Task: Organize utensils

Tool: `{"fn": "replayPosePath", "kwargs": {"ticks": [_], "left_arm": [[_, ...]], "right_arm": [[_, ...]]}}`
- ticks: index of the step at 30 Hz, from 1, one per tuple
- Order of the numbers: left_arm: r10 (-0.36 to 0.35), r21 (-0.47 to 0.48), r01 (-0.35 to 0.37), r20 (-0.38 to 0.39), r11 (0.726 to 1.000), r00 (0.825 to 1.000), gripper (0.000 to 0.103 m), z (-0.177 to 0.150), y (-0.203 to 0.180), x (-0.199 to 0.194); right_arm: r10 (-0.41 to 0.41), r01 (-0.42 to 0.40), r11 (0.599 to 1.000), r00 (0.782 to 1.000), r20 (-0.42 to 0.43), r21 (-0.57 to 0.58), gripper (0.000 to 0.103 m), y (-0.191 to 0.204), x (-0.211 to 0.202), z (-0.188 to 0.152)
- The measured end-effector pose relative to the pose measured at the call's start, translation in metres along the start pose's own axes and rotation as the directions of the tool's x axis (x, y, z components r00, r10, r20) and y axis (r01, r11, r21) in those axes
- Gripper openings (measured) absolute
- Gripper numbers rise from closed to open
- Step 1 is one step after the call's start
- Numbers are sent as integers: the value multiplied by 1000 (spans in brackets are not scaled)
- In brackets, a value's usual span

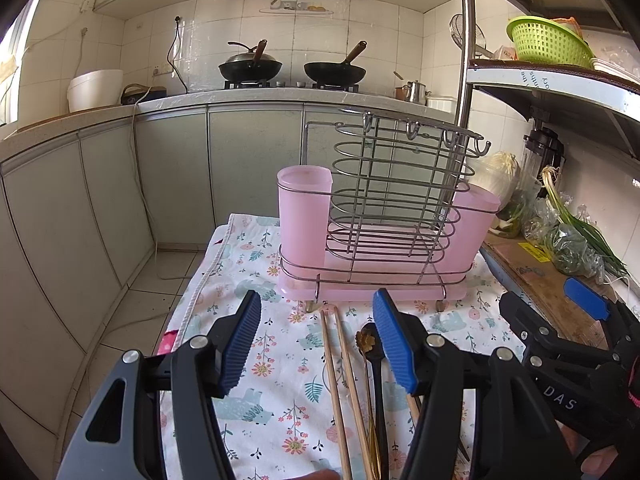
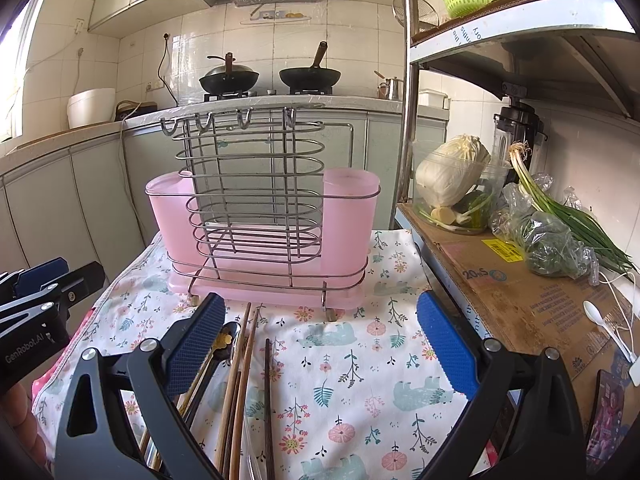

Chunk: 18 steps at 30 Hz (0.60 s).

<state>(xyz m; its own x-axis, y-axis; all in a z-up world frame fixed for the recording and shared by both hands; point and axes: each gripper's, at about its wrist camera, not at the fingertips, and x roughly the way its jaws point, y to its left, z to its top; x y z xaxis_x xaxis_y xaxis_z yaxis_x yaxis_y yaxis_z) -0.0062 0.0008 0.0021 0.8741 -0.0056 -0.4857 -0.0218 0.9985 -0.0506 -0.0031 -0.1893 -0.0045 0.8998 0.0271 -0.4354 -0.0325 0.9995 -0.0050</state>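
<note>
On the floral cloth (image 2: 360, 360) that covers your counter, the utensil rack (image 2: 256, 208) stands at 12 o'clock from both claws: a chromed wire cage of stacked oval hoops with hooks along its top rail, flanked by two frosted pink plastic cups and seated on a pink drip tray. The cloth is soft, printed with pale blue bears and pink flowers.

The loose utensils lie in front of the rack, pointing toward it. In the left wrist view, two pale wooden chopsticks (image 1: 340, 380) run side by side, and just at their 3 o'clock sits a black spoon with a brass flower ornament (image 1: 366, 339). In the right wrist view, a single dark chopstick (image 2: 268, 400) lies apart at the 3 o'clock side of the wooden ones.

Your left claw (image 1: 316, 344) hovers low over the chopsticks with its ribbed blue pads spread wide, holding nothing; the chopsticks lie between the pads' line of sight. Your right claw (image 2: 320, 344) is likewise spread wide and empty, level above the cloth, its dimpled blue pads straddling the utensils. A cardboard sheet (image 2: 540, 292) carries greens at 3 o'clock.
</note>
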Motion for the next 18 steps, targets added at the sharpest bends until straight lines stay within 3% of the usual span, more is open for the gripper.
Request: {"fn": "replayPosePath", "kwargs": {"ticks": [18], "left_arm": [[-1, -2, 1, -2, 1000, 1000, 58, 3, -4, -3]], "right_arm": [[0, 0, 1000, 1000, -1, -1, 97, 0, 0, 0]]}}
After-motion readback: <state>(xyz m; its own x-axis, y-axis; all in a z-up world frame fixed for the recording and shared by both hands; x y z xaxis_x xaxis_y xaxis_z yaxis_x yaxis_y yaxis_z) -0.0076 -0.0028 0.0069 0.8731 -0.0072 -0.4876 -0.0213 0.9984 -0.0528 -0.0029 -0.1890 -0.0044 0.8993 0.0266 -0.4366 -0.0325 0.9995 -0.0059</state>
